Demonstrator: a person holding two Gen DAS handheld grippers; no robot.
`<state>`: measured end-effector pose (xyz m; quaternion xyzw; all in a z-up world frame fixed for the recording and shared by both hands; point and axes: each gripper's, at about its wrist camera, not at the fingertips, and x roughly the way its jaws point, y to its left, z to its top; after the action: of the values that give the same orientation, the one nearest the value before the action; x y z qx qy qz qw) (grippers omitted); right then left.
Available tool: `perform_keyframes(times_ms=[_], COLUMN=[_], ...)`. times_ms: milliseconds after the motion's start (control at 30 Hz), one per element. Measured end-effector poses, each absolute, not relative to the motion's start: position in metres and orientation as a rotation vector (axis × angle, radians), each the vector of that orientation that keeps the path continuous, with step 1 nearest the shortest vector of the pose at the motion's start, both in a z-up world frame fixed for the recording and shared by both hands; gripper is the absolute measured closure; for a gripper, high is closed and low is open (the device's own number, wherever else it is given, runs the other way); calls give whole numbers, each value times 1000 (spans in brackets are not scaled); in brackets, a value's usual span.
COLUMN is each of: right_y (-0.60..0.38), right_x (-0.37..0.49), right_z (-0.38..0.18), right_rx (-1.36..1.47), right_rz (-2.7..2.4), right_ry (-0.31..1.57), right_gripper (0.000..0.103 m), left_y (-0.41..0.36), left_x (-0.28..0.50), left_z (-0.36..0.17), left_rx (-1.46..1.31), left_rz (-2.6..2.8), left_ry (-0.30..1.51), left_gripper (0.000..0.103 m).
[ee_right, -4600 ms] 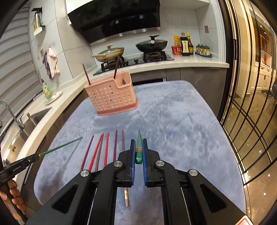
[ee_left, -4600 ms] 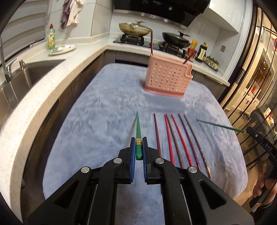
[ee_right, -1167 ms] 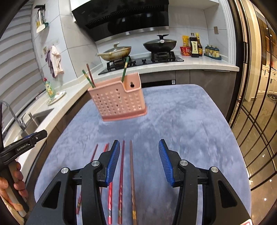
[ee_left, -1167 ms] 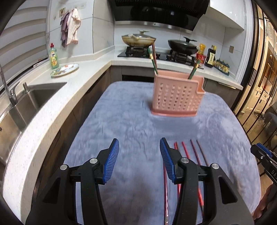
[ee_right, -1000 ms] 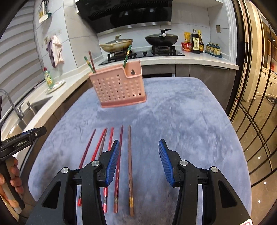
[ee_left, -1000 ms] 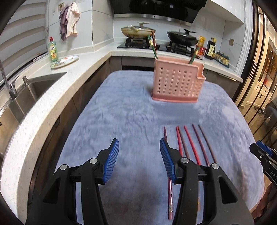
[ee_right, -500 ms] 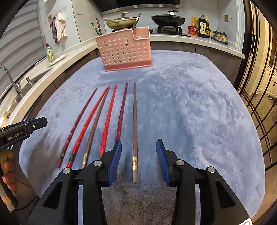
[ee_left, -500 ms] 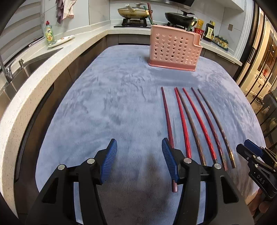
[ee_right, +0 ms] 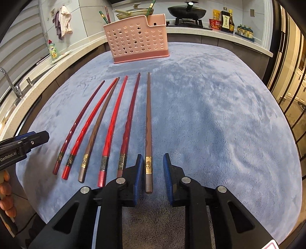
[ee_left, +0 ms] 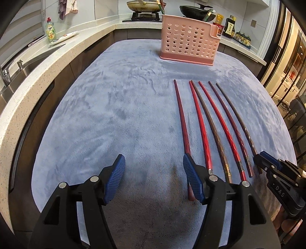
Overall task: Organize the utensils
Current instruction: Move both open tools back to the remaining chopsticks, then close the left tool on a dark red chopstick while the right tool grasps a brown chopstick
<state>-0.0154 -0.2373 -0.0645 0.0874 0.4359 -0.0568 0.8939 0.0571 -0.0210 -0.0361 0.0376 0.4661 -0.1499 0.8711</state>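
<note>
Several red and brown chopsticks lie side by side on the blue-grey cloth [ee_left: 118, 107]. My right gripper [ee_right: 152, 170] is open, low over the cloth, its jaws either side of the thick end of the rightmost brown chopstick [ee_right: 148, 134]. My left gripper [ee_left: 154, 172] is open wide and empty; its right finger [ee_left: 191, 178] is over the end of the leftmost dark red chopstick [ee_left: 182, 122]. The pink perforated utensil holder [ee_left: 188, 47] stands at the far end with green and red chopsticks sticking out; it also shows in the right wrist view [ee_right: 136, 43].
A stone counter with a sink [ee_left: 23, 63], a green soap bottle [ee_left: 50, 31] and a plate runs along the left. A stove with a pan [ee_right: 186, 9] and sauce bottles [ee_right: 225, 20] stands behind the holder. The table edge drops off at right.
Both grippers dropped the green chopsticks into the holder, opened, and came back low to the near ends of the row. The right jaws have narrowed around the brown chopstick.
</note>
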Motion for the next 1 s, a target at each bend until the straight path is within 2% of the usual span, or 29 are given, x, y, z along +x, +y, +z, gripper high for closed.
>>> perform_keyframes(times_ms=[133, 733, 933, 1000], right_y=[-239, -238, -238, -238], right_x=[-16, -16, -16, -16], right_z=[-67, -70, -70, -70], right_rx=[194, 185, 185, 183], right_rz=[-117, -115, -115, -115], right_ry=[901, 889, 890, 890], right_gripper=[86, 87, 87, 87], left_y=[-22, -39, -41, -42], left_x=[56, 43, 43, 43], left_z=[-39, -62, -65, -66], left_rx=[68, 120, 149, 161], left_rz=[-323, -357, -347, -342], left_ry=[987, 1038, 1029, 1026], left_gripper=[39, 39, 40, 44])
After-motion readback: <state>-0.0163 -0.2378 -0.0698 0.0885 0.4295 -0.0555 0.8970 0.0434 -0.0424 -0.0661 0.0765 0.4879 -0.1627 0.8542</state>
